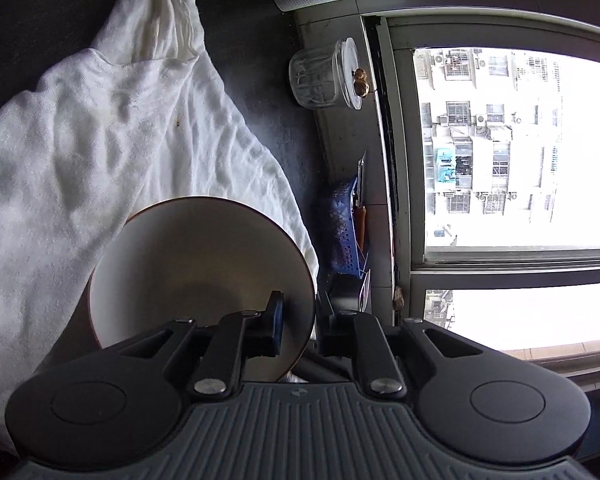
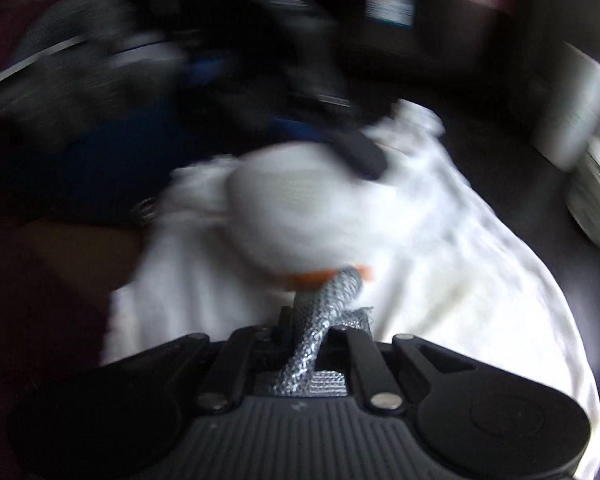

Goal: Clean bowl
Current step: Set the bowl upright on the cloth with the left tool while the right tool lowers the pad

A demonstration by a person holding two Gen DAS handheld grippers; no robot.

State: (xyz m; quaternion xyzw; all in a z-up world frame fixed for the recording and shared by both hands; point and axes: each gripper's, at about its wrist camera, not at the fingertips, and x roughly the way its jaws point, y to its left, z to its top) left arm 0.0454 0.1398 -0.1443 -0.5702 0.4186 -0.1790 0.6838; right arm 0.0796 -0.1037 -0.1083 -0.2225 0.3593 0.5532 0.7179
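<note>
In the left wrist view my left gripper [image 1: 298, 320] is shut on the rim of a cream bowl with a brown edge [image 1: 172, 272]. One finger is inside the bowl, the other outside. The bowl is tilted above a white towel [image 1: 112, 128]. In the right wrist view, which is blurred, my right gripper [image 2: 308, 320] is shut on a silver mesh scrubbing cloth [image 2: 324, 312]. The cloth's tip reaches the near edge of the bowl [image 2: 296, 208], seen as a white blur with an orange edge. The left gripper's dark finger [image 2: 360, 152] shows at the bowl's far rim.
The towel [image 2: 440, 280] lies on a dark counter [image 1: 256, 92]. A glass jar with a lid [image 1: 324, 74] lies by the window ledge. A blue perforated basket [image 1: 342, 228] stands by the window frame [image 1: 396, 160]. A metal pot [image 2: 596, 196] sits at the right.
</note>
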